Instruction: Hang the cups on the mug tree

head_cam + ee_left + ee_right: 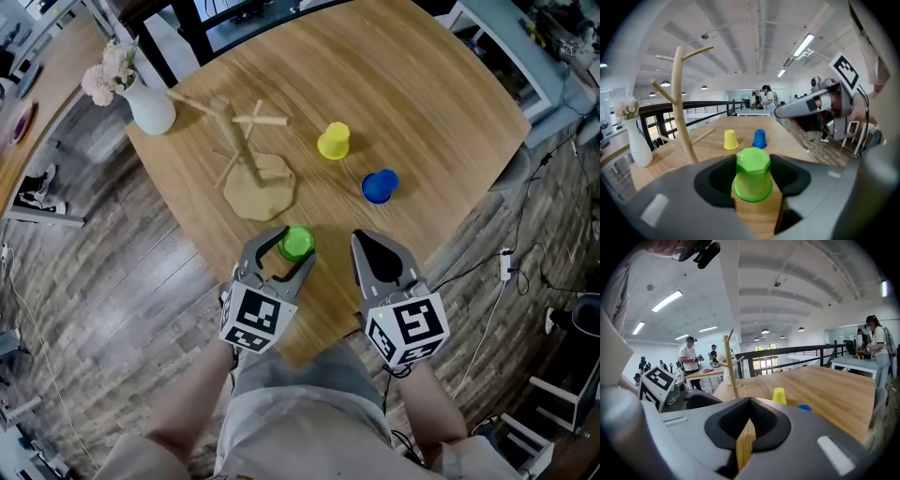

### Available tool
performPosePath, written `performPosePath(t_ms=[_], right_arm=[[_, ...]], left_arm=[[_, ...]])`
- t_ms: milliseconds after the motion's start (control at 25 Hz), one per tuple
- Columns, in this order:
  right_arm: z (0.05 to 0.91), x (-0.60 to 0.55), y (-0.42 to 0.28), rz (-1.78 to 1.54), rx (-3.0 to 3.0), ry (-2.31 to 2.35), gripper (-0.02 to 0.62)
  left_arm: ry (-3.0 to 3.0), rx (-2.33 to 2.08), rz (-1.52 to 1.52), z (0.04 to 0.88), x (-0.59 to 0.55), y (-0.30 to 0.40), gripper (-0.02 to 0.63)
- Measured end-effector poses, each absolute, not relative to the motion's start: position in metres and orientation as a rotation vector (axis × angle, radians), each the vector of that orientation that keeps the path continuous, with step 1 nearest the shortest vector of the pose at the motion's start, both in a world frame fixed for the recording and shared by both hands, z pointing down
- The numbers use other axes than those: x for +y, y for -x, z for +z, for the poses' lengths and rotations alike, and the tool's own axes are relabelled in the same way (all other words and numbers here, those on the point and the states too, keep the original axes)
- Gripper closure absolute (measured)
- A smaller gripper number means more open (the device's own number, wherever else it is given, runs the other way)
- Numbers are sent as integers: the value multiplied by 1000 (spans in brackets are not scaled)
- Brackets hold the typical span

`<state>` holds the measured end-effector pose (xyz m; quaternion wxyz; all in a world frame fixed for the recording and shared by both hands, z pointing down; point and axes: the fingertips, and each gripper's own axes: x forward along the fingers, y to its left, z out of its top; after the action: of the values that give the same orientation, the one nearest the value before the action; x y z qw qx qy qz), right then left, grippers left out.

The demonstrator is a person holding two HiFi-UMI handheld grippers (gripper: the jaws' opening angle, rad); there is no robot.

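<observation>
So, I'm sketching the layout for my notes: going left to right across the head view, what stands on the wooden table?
white vase → mug tree → green cup → yellow cup → blue cup

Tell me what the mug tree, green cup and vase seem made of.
Mug tree: pale wood, matte tan, dowel-like branches. Green cup: probably plastic, uniform bright colour, smooth faint sheen. Vase: likely glazed ceramic, smooth plain white; could be plastic.
</observation>
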<state>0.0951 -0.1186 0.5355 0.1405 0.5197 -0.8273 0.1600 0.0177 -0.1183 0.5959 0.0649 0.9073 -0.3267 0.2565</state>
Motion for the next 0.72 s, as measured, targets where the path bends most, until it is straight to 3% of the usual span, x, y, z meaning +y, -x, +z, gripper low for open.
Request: performPosePath(t_ms=[720], right_arm=[[408,-67,-41,358,-2474,-1389,595]], left_arm=[[-2755,-1098,707,451,-62,33,382]])
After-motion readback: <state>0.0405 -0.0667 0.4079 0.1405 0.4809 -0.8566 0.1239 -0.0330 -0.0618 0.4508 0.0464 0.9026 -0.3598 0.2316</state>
